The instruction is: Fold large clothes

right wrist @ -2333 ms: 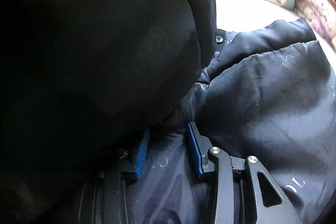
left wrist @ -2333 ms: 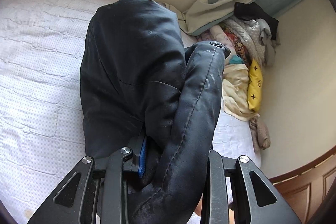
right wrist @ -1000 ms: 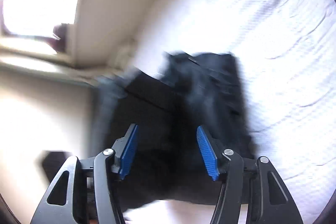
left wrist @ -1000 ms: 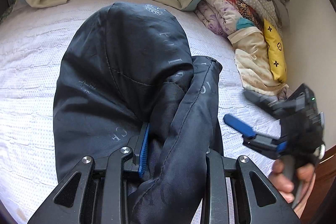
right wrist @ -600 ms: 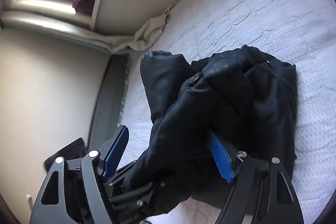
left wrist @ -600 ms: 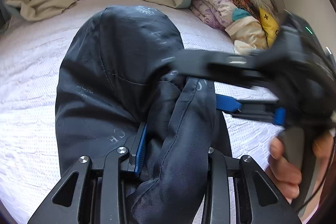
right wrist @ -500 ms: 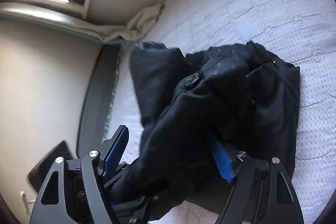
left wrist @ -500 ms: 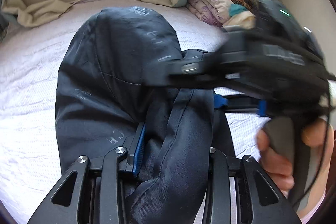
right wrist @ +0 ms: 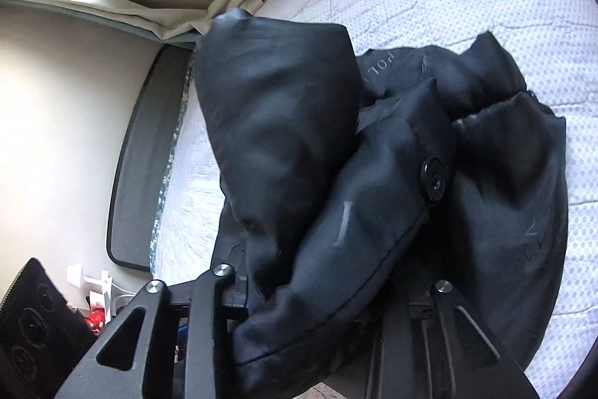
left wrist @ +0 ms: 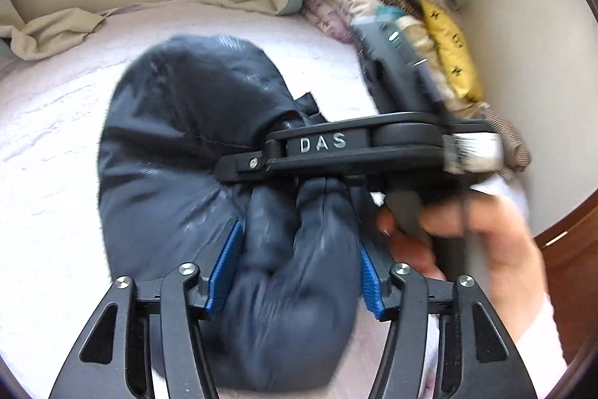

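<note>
- Between my left claw's (left wrist: 295,277) blue pads sits a thick roll of the dark padded jacket (left wrist: 187,144); the jaws are opening, and in the left wrist view the pads look just clear of the cloth.
- A second ago this claw was clamped on that roll and my right claw (left wrist: 258,161) was off to the side, spread and empty. It has since swung across the jacket just ahead.
- My right claw is closing, and in its own view the cloth bulges between its fingers: I judge it a handover of the grip.
- Beyond, the jacket's bulk rests bunched on the white bed (left wrist: 48,144).
- Farthest, a clothes pile (left wrist: 396,2) lies by the wall.
</note>
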Motion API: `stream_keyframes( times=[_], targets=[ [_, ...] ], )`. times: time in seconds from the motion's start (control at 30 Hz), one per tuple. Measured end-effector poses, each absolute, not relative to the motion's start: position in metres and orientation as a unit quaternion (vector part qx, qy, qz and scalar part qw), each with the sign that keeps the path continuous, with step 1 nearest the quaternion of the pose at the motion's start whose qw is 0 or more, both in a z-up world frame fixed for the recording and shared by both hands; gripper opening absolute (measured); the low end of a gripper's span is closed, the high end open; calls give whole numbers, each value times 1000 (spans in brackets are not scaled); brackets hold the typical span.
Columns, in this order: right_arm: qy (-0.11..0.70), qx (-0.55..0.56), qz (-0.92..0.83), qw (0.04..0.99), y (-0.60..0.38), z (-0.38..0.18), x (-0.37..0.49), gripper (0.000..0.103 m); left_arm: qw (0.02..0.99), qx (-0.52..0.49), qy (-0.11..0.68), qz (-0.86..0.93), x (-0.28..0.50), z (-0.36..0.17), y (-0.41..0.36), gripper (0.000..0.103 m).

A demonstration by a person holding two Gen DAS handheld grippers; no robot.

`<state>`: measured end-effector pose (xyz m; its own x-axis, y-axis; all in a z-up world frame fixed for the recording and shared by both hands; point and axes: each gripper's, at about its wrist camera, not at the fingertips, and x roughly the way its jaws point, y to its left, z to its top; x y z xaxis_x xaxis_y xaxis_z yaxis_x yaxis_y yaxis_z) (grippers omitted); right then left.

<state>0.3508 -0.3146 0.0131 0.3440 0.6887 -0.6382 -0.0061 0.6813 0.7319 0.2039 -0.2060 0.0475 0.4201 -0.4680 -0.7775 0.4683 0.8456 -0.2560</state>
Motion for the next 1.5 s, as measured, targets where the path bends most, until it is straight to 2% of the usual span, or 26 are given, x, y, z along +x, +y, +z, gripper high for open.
stream_keyframes(
  times=[0.17,0.33,0.63,0.7,0.77,1.0,1.07,1.2,1.5],
  targets=[
    [514,353,224,749,-328,8,346,26,851,15,439,-287,149,60,-180,66],
    [504,364,220,752,-334,10,342,26,827,68,469,-302,105,15,-193,65],
    [494,372,223,753,-343,11,331,24,829,96,473,-282,142,-41,-230,64],
    [494,372,224,753,-345,10,328,23,822,94,490,-275,158,-58,-231,58],
    [491,368,224,757,-348,12,326,20,821,94,495,-269,163,-66,-230,55],
    [459,347,216,789,-362,41,308,15,821,97,501,-256,166,-70,-234,55],
    [451,350,203,795,-374,44,300,13,821,97,501,-257,165,-71,-236,59],
    [453,350,179,800,-393,37,289,12,819,103,501,-260,164,-72,-239,65],
    [469,344,149,799,-417,16,284,12,802,94,508,-299,138,-37,-218,66]
  ],
)
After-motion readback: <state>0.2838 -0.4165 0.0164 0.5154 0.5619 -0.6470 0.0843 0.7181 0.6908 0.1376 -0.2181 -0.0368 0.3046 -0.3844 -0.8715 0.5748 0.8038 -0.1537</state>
